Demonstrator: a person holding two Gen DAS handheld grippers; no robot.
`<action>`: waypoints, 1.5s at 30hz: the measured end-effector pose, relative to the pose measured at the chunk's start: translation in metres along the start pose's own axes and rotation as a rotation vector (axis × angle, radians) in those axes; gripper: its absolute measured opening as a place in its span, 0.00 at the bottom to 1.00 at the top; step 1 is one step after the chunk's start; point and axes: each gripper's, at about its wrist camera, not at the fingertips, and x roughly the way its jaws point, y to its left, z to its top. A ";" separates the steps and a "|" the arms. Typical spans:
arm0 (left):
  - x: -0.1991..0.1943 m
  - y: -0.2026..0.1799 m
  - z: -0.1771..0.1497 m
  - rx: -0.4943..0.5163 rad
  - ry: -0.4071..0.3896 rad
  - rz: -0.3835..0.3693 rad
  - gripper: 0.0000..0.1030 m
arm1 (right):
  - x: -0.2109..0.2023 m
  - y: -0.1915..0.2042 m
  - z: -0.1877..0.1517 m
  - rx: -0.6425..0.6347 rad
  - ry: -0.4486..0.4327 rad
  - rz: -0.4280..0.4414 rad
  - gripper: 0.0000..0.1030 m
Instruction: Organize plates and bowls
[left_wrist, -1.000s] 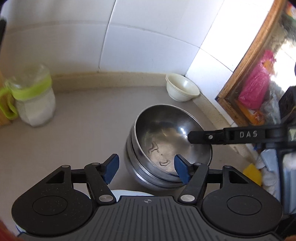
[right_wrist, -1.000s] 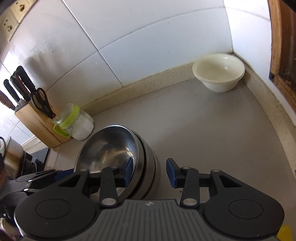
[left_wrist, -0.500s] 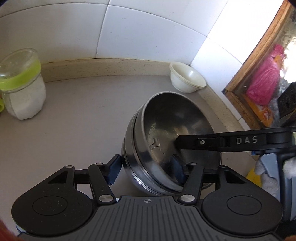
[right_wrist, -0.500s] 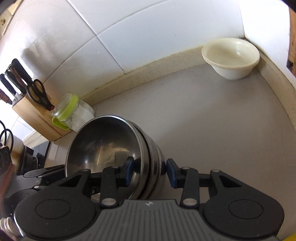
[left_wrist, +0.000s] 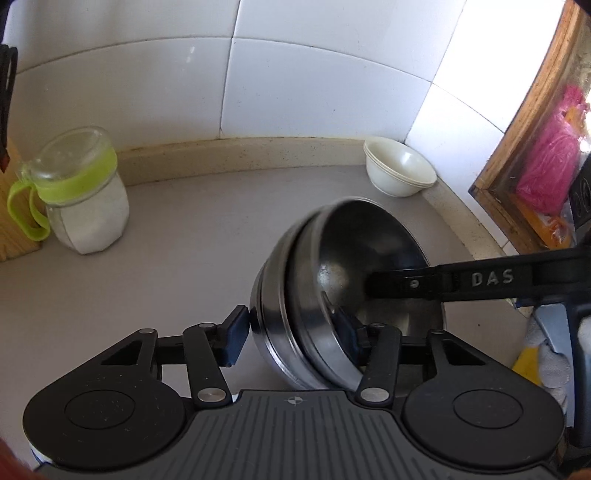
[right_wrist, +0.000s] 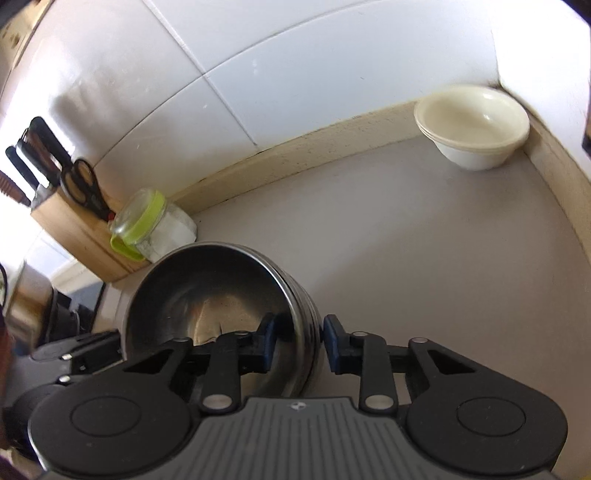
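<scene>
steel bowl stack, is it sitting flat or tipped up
Tipped. The steel bowl stack leans with its rims tilted and the opening facing sideways, one edge off the counter, between both closing tools: left, right.

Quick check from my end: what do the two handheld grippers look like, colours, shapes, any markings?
Both match: the left gripper and right gripper have matte black ribbed bodies, round black discs either side, black linkage fingers with silver rivets, and blue pads. Raised "DAS" lettering marks the right gripper's finger in the left wrist view.

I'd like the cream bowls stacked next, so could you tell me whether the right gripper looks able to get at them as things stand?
Probably not yet: the right gripper is closing on the steel bowls. The counter toward the cream bowls is bare.
</scene>
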 end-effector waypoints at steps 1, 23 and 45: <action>0.002 0.002 0.001 -0.013 0.009 -0.002 0.58 | 0.001 -0.002 0.000 0.009 0.009 0.005 0.31; 0.013 -0.013 0.014 0.007 0.031 0.102 0.64 | 0.013 -0.005 0.005 0.066 0.068 0.039 0.31; 0.005 0.041 0.005 -0.142 -0.011 -0.007 0.69 | 0.007 -0.017 0.002 0.148 0.057 0.122 0.44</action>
